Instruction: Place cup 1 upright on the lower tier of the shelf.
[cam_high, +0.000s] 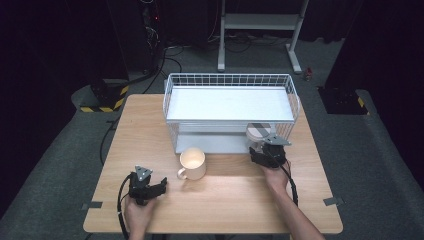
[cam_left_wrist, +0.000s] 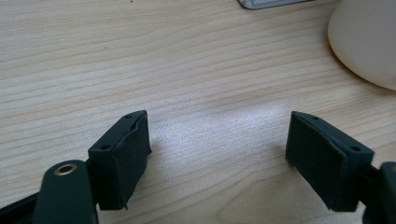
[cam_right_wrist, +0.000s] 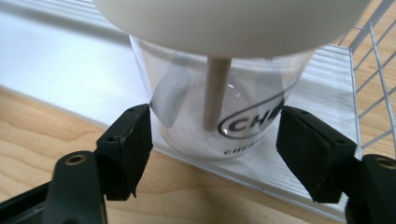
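**Right gripper frames clear cup at wire rack's lower shelf; left gripper rests spread on table**

A wooden table (cam_high: 215, 195) carries a white wire rack (cam_high: 230, 107) toward twelve o'clock, with a flat white upper shelf and a lower shelf (cam_right_wrist: 56, 60) beneath it. At about four o'clock of the rack, a clear plastic cup (cam_right_wrist: 219, 102) with a white lid (cam_high: 258, 131) stands on the front right corner of that lower shelf. In the right gripper view the cup bears dark printed lettering, partly readable as "CH", and a pale stick (cam_right_wrist: 215, 91) stands upright inside it.

The right gripper (cam_high: 269, 150), held in the person's right hand (cam_high: 276, 176), sits just in front of the cup at the shelf's edge. Its jaws stand apart, one on either side of the cup's base, and a visible gap separates each pad from the clear wall; the gripper is released, grasping nothing.

A cream mug (cam_high: 192, 163) stands on the table just ahead of the rack's front, near the table's centre, its handle turned toward seven o'clock.

The left gripper (cam_high: 146, 187) lies low over the table at about eight o'clock from the mug, held in the person's left hand (cam_high: 139, 212). In the left gripper view its jaws are spread wide over bare wood, with the mug's rounded side (cam_left_wrist: 369, 42) at the upper right, clear of both pads. It too is released and holds nothing.
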